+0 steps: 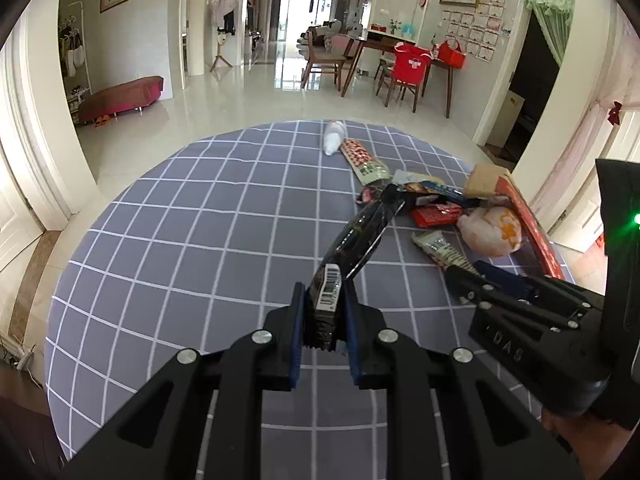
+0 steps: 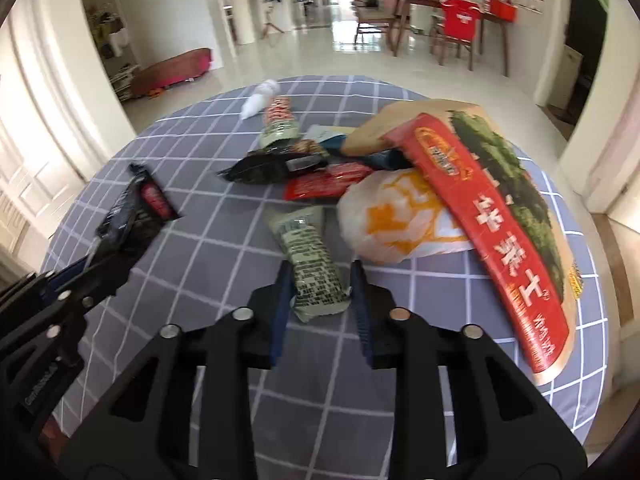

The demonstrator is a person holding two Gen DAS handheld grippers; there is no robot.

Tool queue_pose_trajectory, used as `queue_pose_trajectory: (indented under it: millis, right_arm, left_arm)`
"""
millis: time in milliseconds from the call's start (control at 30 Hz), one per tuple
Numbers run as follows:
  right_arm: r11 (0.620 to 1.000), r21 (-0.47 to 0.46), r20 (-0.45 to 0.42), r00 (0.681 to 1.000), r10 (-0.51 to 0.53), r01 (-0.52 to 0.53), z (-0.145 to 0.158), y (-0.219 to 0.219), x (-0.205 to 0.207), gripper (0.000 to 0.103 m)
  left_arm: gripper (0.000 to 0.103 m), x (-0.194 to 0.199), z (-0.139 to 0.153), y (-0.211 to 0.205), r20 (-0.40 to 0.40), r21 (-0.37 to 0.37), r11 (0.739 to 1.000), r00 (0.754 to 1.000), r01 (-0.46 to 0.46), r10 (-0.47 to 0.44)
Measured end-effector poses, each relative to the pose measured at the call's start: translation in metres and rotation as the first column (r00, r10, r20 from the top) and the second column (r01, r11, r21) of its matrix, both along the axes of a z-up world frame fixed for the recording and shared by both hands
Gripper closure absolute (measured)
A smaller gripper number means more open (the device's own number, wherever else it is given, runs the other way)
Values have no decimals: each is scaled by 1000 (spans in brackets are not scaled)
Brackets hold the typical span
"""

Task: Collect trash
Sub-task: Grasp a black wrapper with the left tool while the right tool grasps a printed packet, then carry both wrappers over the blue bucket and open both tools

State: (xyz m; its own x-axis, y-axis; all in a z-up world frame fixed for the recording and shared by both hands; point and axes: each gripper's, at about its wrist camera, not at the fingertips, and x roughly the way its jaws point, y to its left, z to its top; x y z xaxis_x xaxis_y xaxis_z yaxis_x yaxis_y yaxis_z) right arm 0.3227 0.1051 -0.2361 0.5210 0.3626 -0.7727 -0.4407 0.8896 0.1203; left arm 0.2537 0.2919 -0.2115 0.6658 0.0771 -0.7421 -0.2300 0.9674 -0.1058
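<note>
Most of the job is left, as I read it. The counter [image 2: 208, 264], covered by a grey checked cloth, fills the middle of both frames, and nearly all the trash lies loose on it; I see no bin or bag in either view, so I cannot tell where it goes.

Largest is the red and green carton [image 2: 508, 220], leaning along the right of the right wrist frame, over a white and orange plastic bag [image 2: 396, 220]. Above and left of these sit a red wrapper [image 2: 324, 186], a black packet [image 2: 268, 170], a red and green sachet [image 2: 280, 120] and a white crumpled piece [image 2: 258, 98] near the far edge.

Only 1 piece is plainly picked: my left claw [image 1: 325, 320] is clamped on the end of a long black wrapper [image 1: 360, 232], barcode up, at lower centre of the left wrist frame.

My right claw [image 2: 320, 300] straddles the near end of a pale green wrapper [image 2: 310, 260]. Its jaws look close against it, but motion blur leaves me unsure whether the pads are pressing.
</note>
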Motion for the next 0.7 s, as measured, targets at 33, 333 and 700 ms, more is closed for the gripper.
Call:
queue_pose_trajectory:
  millis: [33,333,700]
  right_arm:
    - [1000,11,1,1000,11,-11,0,-1,-4,80]
    - [985,171,19,999,29,-32,24,-41,-45,81]
    - [936,341,101,987,-122,81,69,-174,-105,81]
  left_arm:
    - [85,-1,1,-3,0,1,1000,1000,5,-5]
    - [85,-18,20,-36,27,14,999,998,52,-53]
    - [85,-45,65,-144,97,53,972,967,230,-234]
